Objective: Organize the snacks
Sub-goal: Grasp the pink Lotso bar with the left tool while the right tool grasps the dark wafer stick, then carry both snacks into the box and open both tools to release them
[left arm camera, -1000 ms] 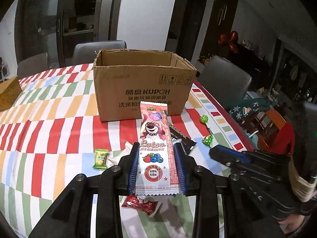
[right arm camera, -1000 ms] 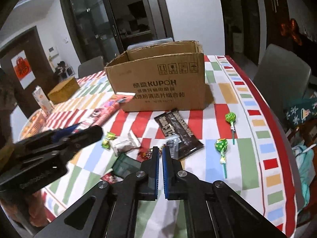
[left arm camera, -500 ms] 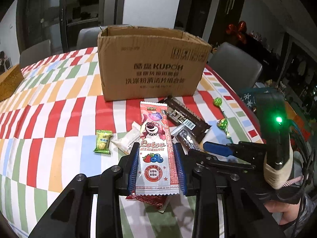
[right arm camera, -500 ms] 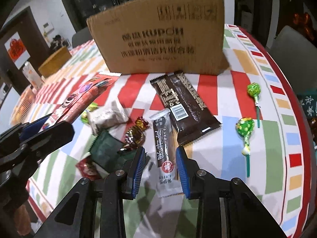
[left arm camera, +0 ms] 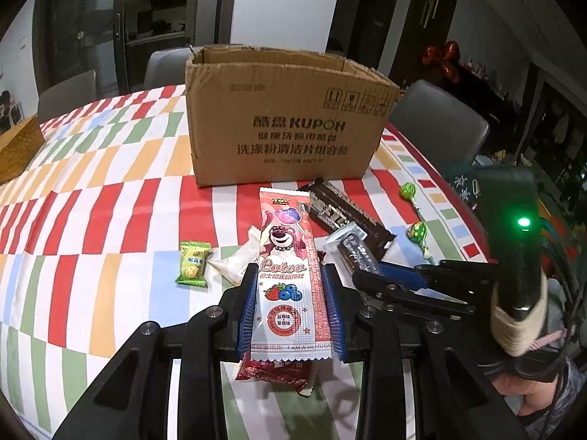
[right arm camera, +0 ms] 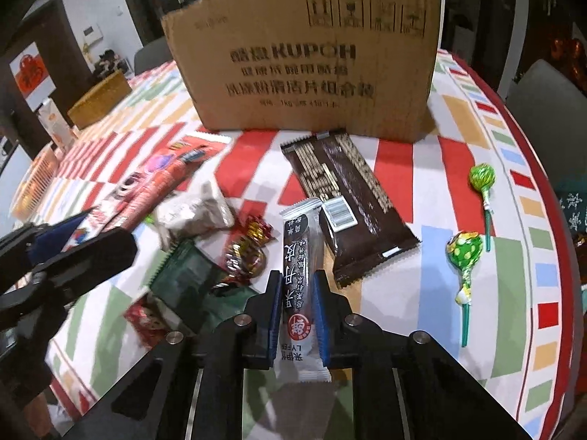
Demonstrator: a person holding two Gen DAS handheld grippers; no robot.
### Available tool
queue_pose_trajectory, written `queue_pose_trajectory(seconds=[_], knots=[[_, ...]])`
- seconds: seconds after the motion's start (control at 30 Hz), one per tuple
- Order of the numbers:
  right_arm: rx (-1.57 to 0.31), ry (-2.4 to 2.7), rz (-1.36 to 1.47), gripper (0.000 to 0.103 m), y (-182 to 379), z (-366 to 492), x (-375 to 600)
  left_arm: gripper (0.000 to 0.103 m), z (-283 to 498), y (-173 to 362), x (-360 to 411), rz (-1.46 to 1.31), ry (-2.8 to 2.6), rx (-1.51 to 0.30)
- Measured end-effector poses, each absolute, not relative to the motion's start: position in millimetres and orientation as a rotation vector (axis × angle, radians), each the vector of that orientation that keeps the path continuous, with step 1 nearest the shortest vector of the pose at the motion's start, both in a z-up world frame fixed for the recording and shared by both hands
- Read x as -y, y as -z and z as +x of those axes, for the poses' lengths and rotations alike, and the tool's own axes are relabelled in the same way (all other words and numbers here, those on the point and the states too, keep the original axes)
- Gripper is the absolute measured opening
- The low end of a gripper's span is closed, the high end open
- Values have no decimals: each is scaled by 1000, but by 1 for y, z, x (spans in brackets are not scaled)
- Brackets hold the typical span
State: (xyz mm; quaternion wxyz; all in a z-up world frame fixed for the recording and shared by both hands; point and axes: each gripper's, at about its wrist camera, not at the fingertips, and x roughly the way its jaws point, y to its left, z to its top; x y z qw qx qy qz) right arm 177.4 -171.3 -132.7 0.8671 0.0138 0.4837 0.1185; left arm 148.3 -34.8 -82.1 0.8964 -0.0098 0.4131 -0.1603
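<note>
My left gripper (left arm camera: pixel 290 308) is shut on a long pink bear-print snack packet (left arm camera: pixel 286 256), held just above the striped tablecloth. Behind it stands an open cardboard box (left arm camera: pixel 286 124). My right gripper (right arm camera: pixel 295 315) points down at the table, its jaws closing on a slim dark snack bar (right arm camera: pixel 297 256), with the blue pads against both its sides. The bar's tip rests on a brown chocolate packet (right arm camera: pixel 348 198). In the left wrist view the right gripper (left arm camera: pixel 389 278) lies low at the right. The right wrist view shows the left gripper (right arm camera: pixel 73 249) at the left.
Loose sweets lie around: a green candy (left arm camera: pixel 192 262), a white wrapped candy (left arm camera: pixel 234 260), a red packet (left arm camera: pixel 275 366), a gold-red candy (right arm camera: pixel 245 253), a dark green packet (right arm camera: pixel 183 278) and two green lollipops (right arm camera: pixel 464 253). A woven box (left arm camera: pixel 18 146) sits far left. The table edge (right arm camera: pixel 543 220) curves at right.
My right gripper dropped to the table, opened, and closed around the slim dark bar. My left gripper sank a little with the pink packet still in it.
</note>
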Motion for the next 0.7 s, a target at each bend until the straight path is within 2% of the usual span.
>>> queue_pose_trajectory(seconds=[0.4,0.7], knots=[[-789,-250,93,18,50,151,186,34,136,24,30,-42,348,-695],[-667,-262,116,18,1,162,188,34,151,-18,29,-32,350,-582]])
